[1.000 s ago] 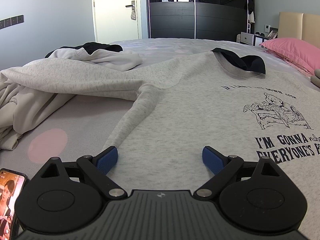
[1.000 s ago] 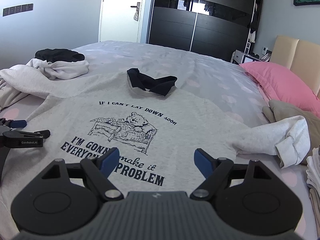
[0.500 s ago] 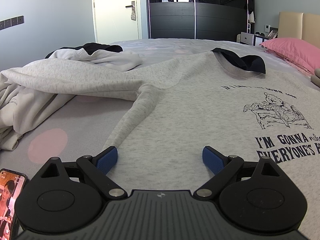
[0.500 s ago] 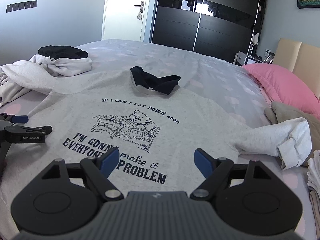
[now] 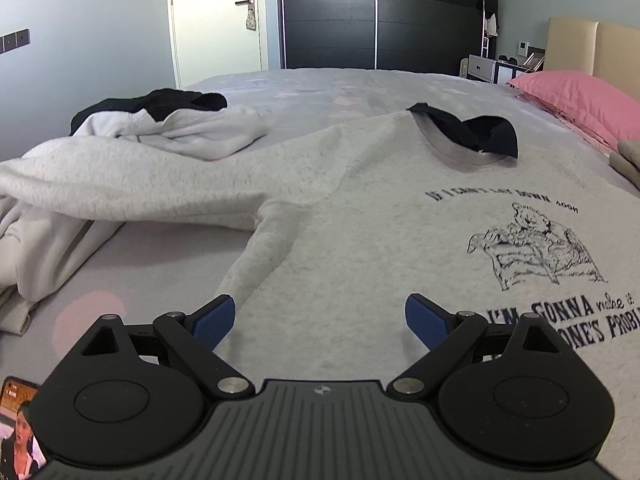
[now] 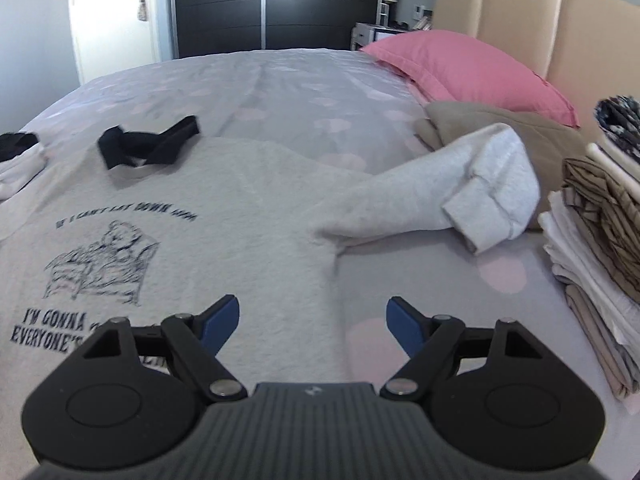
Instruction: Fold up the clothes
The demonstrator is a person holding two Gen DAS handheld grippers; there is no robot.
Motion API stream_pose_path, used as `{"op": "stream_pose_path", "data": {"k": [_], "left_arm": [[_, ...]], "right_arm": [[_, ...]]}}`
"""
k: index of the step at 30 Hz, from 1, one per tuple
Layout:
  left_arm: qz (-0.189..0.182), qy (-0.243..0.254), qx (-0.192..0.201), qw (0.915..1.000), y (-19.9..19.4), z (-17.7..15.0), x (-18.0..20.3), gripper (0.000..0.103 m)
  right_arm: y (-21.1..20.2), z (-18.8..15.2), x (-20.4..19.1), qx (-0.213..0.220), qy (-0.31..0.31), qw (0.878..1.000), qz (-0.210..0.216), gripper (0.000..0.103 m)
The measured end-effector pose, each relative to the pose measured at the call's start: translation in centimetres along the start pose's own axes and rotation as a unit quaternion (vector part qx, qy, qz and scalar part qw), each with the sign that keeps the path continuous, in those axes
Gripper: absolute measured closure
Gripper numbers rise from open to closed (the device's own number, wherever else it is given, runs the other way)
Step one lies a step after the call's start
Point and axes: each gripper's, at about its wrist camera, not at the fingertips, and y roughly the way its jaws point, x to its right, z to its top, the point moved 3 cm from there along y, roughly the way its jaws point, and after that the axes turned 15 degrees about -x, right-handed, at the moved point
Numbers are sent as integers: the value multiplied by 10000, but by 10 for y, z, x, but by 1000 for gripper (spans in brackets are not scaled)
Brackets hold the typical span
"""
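A grey sweatshirt [image 5: 360,220] with a dark bear print lies face up, spread flat on the bed, its black-lined collar [image 5: 472,136] at the far end. My left gripper [image 5: 320,308] hovers open over the sweatshirt's left side, below the armpit; its left sleeve [image 5: 140,184] stretches away to the left. My right gripper [image 6: 312,308] hangs over the sweatshirt's [image 6: 240,220] right side edge. Its jaws are closing but still wide apart, with the pads pressing on nothing. The right sleeve [image 6: 440,200] lies out to the right, its cuff folded back.
A stack of folded clothes [image 6: 592,240] stands at the right, behind it a beige garment [image 6: 520,128] and a pink pillow [image 6: 460,68]. Loose pale and black clothes [image 5: 180,128] are heaped at the left. A phone [image 5: 16,432] lies by the left gripper.
My right gripper has swung to the right, from over the print to the sweatshirt's right edge and sleeve. The left gripper's view is almost the same.
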Motion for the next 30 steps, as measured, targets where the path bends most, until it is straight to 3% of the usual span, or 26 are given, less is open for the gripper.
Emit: {"op": "stream_pose_path", "data": {"k": [3,9,16,20,22,23,25,30], "left_arm": [[-36,155,-87,9998,-2,18,8,10],[9,407,-305,9987,-2,46,22,10],[123,707,-464,9963,0,61,37,10],[131,715,-410,9965,-3,63,40,10],[130,790,-357,9961,-4,64,43,10],[128,829,-334,9959,-5,65,44,10],[113,892,-298,9955,-7,65,46,10],[38,883,-207,9959,-15,67,47,10]], "right_arm": [[9,23,43,-32,542,9983,-228,31],[47,68,102,-211,1115,9924,-482,31],[92,116,129,-222,1707,9833,-590,31],[117,123,141,-459,2016,9753,-775,38],[120,120,146,-537,2114,9730,-759,60],[117,118,148,-573,2150,9720,-759,66],[106,116,153,-627,2168,9716,-705,94],[44,117,160,-771,1849,9771,-716,95]]}}
